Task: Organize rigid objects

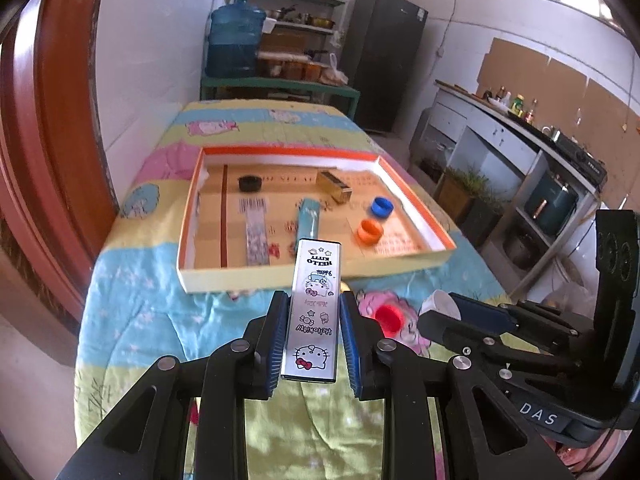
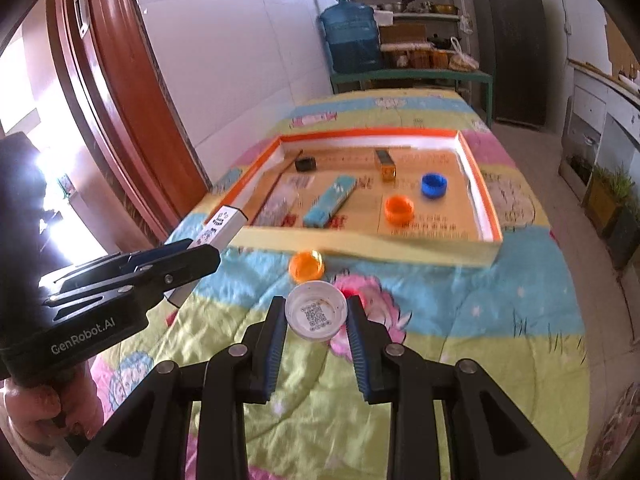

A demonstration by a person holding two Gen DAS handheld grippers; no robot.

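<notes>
My left gripper [image 1: 314, 300] is shut on a long silver Hello Kitty tin [image 1: 314, 320], held lengthwise above the bedcover and pointing at the tray. Seen from the right wrist, that left gripper [image 2: 200, 250] holds the tin [image 2: 224, 222] at the tray's near left corner. My right gripper [image 2: 316, 304] is shut on a white bottle cap [image 2: 316, 312], open side up. The orange-rimmed cardboard tray [image 1: 320, 276] holds a black cap [image 1: 250, 183], a gold box [image 1: 336, 188], a blue cap [image 1: 382, 207], an orange cap [image 1: 370, 232] and a light blue box [image 1: 308, 220].
A red cap [image 1: 390, 318] lies on the patterned bedcover [image 1: 160, 320] in front of the tray. An orange cap [image 2: 307, 266] lies there too. A red-brown door frame [image 1: 52, 120] stands to the left. A water jug [image 1: 234, 40], shelves and a dark fridge [image 1: 384, 56] stand beyond the bed.
</notes>
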